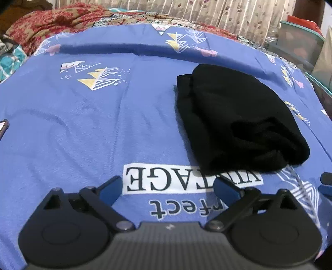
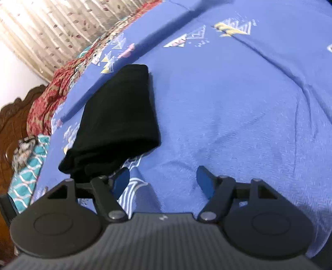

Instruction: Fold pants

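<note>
The black pants (image 1: 234, 120) lie folded into a compact bundle on the blue printed blanket (image 1: 93, 116), at the right of the left wrist view. My left gripper (image 1: 168, 187) is open and empty, low over the blanket, in front and to the left of the bundle. In the right wrist view the same folded pants (image 2: 116, 124) lie at the left. My right gripper (image 2: 162, 180) is open and empty, its left finger (image 2: 121, 179) close to the bundle's near end.
A red patterned cloth (image 1: 51, 22) and a teal patterned cloth (image 1: 10, 60) lie at the blanket's far left. Curtains (image 1: 207, 10) hang behind. Plastic bins (image 1: 300, 41) stand at the right. A wooden headboard (image 2: 10, 128) shows at the left of the right wrist view.
</note>
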Demonstrator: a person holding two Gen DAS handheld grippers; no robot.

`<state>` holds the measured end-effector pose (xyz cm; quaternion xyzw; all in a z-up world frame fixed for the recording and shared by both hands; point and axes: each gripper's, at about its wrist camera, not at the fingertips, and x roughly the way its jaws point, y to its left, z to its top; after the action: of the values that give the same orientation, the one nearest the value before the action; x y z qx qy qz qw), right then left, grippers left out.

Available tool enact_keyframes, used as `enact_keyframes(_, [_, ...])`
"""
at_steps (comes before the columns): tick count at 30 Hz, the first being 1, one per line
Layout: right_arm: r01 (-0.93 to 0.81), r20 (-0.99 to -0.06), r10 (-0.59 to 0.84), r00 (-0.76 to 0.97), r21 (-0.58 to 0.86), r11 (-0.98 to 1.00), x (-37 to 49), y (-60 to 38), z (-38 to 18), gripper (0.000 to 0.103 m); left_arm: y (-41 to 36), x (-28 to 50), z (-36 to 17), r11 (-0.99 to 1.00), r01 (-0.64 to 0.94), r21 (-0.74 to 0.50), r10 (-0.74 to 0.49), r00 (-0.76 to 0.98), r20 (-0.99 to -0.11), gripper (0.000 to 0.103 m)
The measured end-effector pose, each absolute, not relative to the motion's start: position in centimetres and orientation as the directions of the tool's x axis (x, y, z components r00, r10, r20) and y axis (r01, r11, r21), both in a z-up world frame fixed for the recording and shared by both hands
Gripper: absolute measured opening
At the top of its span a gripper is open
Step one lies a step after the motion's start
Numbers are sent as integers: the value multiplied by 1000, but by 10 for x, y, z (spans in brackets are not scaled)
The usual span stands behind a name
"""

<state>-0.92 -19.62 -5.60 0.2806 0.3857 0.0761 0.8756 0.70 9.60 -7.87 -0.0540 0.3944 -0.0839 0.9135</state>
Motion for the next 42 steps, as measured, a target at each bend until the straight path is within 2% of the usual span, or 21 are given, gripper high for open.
enact_keyframes(8, [-12,-636,305,709,422,907,-13,-166,-59,89,95,8,-83,980,133,-148,-199,679,-706,103])
enact_keyframes(12, [-43,-644,284,710,363,931,-11,-156,-60,92,97,8,-83,978,137,-159,-210,677,-706,103])
enact_keyframes(19, [-46,-621,306,721,398,916,-13,-160,-63,92,94,10,-84,980,146,-138,-200,665,-719,103])
enact_keyframes(26, [-61,-613,327,719,414,908,-16,-152,-63,98,92,11,-84,982,146,-123,-190,662,-726,103])
enact_keyframes(34, [-59,-593,368,716,475,878,-17,-162,-64,98,90,10,-83,984,135,-118,-178,666,-724,103])
enact_keyframes(42, [-74,-589,375,715,471,879,-17,-168,-64,98,89,10,-84,984,146,-105,-177,664,-727,103])
